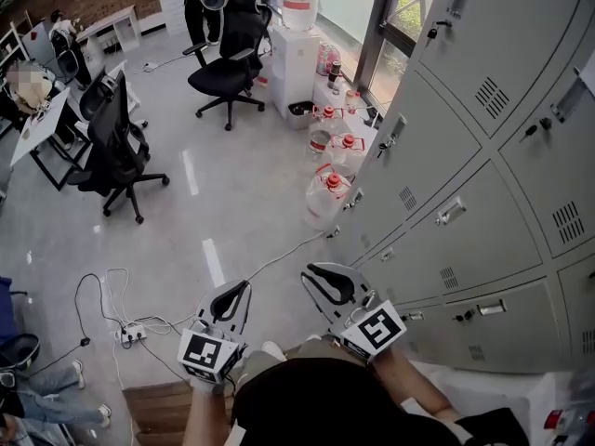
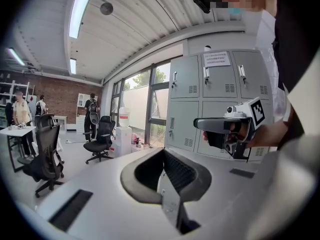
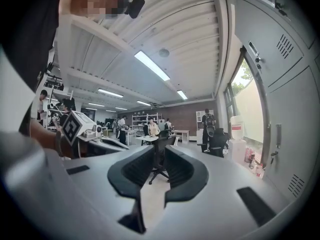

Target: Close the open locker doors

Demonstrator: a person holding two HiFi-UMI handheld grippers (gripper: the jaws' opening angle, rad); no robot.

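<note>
With every door of the grey lockers (image 1: 483, 156) at the right seemingly shut, the closed left claw (image 1: 240, 294) and slightly parted right claw (image 1: 316, 277) hover empty, so next comes finding any door ajar.

the left forearm (image 1: 205, 420) and right forearm (image 1: 405, 381) reach forward and down from the body, holding the two grippers low and near one another. the left gripper (image 1: 242, 290) points ahead, its jaws meeting at the tips with nothing between them. the right gripper (image 1: 310, 274) leans slightly leftward, its jaws parted by a narrow gap and empty.
</note>
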